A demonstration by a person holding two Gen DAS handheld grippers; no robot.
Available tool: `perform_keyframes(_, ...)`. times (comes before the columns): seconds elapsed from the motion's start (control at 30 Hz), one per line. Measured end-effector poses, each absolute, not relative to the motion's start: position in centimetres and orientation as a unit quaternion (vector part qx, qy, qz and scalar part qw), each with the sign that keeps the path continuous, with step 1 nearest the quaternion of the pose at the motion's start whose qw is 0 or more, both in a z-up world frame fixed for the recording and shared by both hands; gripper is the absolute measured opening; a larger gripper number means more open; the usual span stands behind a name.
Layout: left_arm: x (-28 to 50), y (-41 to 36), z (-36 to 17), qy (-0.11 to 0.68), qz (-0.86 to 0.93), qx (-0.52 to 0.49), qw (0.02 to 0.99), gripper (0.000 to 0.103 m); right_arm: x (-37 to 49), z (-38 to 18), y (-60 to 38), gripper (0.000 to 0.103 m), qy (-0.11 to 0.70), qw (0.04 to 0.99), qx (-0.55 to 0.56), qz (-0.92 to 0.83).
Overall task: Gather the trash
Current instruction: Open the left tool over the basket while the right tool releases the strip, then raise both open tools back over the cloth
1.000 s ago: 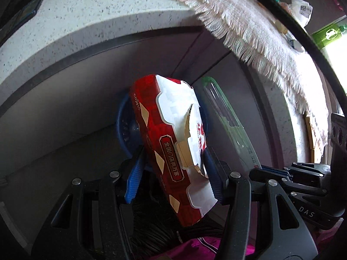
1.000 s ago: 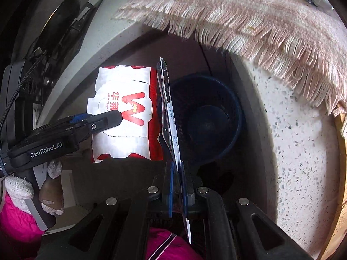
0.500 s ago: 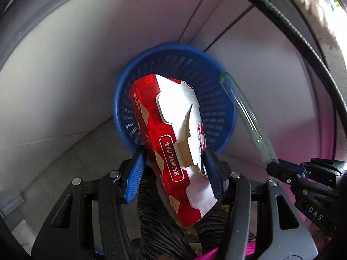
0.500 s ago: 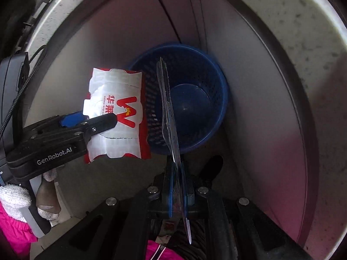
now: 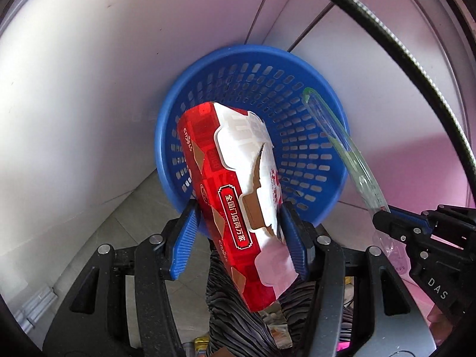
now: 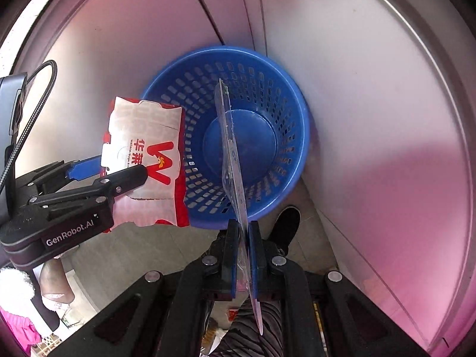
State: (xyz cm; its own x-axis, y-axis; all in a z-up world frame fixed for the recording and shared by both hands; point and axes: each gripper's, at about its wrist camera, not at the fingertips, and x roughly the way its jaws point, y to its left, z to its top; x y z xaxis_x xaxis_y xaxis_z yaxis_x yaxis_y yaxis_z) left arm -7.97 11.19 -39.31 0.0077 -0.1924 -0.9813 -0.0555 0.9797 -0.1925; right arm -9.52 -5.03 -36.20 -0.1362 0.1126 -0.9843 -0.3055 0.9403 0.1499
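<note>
Left gripper (image 5: 238, 232) grasping a red-and-white carton (image 5: 235, 208), right gripper (image 6: 243, 247) clenched on clear plastic packaging (image 6: 230, 148) (both above the blue basket (image 6: 297, 113)); best released well inside its rim.

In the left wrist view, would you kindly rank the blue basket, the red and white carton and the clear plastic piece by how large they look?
1. Blue basket, though partly covered.
2. Red and white carton; it sits nearer the camera, so its true size against the basket is unsure.
3. Clear plastic piece, a thin strip.
</note>
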Motion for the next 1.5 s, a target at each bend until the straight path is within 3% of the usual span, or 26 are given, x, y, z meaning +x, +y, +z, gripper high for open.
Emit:
perform_keyframes(0.2,-8.0,11.5,-38.1,0.698,-0.059,-0.076,0.709,0.061,-9.4,-35.6,-4.7,0.008,0.729,0.662,-0.064,0.158)
perform_keyframes(0.43,-7.7,11.6,-38.1,0.701,-0.059,-0.067,0.708,0.063,-9.3,-34.3,-4.8,0.027,0.72,0.673,-0.061,0.155)
perform_keyframes(0.6,-7.5,11.5,-38.3,0.704,-0.059,-0.069,0.705,0.063,-9.0,-33.8,-4.9,0.031,0.718,0.676,-0.06,0.156)
perform_keyframes(0.77,-7.7,11.7,-37.3,0.701,-0.057,-0.067,0.708,0.063,-9.0,-32.8,-5.0,0.05,0.709,0.684,-0.059,0.162)
perform_keyframes(1.13,-8.1,11.8,-34.6,0.684,-0.055,-0.06,0.725,0.063,-9.0,-29.7,-5.2,0.052,0.694,0.696,-0.048,0.178)
perform_keyframes(1.5,-9.1,12.7,-26.0,0.624,-0.081,-0.049,0.775,0.063,-9.9,-21.4,-6.7,0.055,0.635,0.743,-0.014,0.21)
